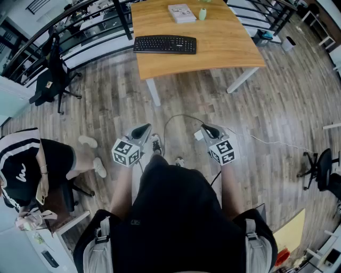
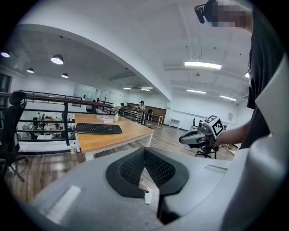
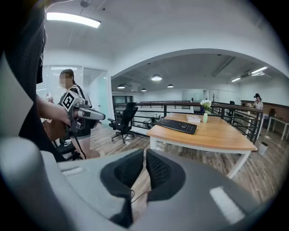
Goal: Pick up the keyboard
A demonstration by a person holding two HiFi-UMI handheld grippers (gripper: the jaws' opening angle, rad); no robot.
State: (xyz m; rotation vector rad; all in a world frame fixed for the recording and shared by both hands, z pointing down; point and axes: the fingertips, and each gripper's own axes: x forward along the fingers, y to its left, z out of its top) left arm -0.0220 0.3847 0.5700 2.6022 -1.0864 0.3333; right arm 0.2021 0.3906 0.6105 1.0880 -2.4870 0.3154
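Black keyboard point(image 1: 164, 44) on a pale honey-wood table point(image 1: 218, 45) with white legs, grey-brown plank floor point(image 1: 106, 98), black office chair point(image 1: 51, 80)

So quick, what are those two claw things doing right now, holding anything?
Left gripper: closed, holding nothing.
Right gripper: closed, holding nothing.

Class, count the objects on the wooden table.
3: keyboard near the front edge, book behind it, small vase beside the book. Head view crops the far end of the table.
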